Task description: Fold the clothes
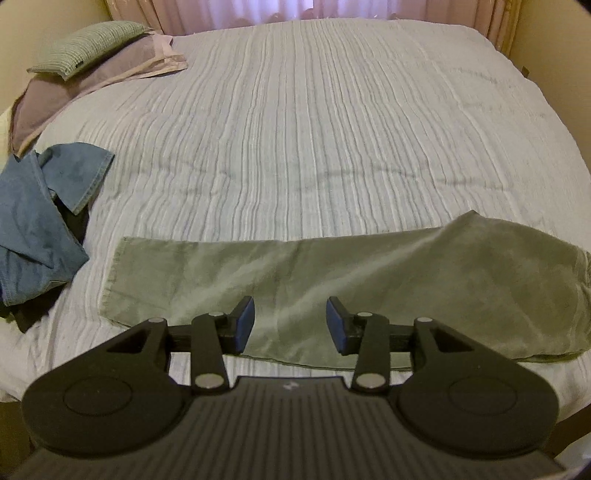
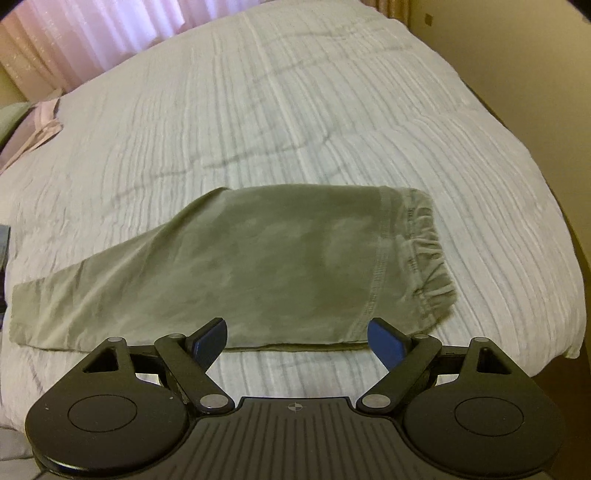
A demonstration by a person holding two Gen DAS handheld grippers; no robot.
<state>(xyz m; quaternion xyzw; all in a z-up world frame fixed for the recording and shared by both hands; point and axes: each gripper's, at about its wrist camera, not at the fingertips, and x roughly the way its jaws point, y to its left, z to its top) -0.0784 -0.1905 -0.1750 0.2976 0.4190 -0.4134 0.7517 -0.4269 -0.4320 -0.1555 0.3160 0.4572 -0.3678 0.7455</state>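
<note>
A bed [image 1: 332, 110] covered in a pale ribbed bedspread [image 2: 258, 110] fills both views, with pink curtains [image 1: 240, 11] behind it at 12 o'clock. Olive-green trousers [image 1: 332, 280] lie folded lengthwise along the near edge of the bed, flat on the bedspread, their hem toward 9 o'clock and their gathered waistband [image 2: 424, 251] toward 3 o'clock. At 10 o'clock in the left wrist view sit a mauve pillow [image 1: 74, 96] and a green cushion [image 1: 88, 44] resting on it. Below them, at 9 o'clock, a crumpled blue garment [image 1: 33, 221] lies on something dark, just beside the trouser hem. The left gripper [image 1: 290, 325] hangs above the trousers, jaws partly apart, nothing between them. The right gripper [image 2: 297, 343] hovers over the near edge of the trousers, jaws spread wide and empty.
</note>
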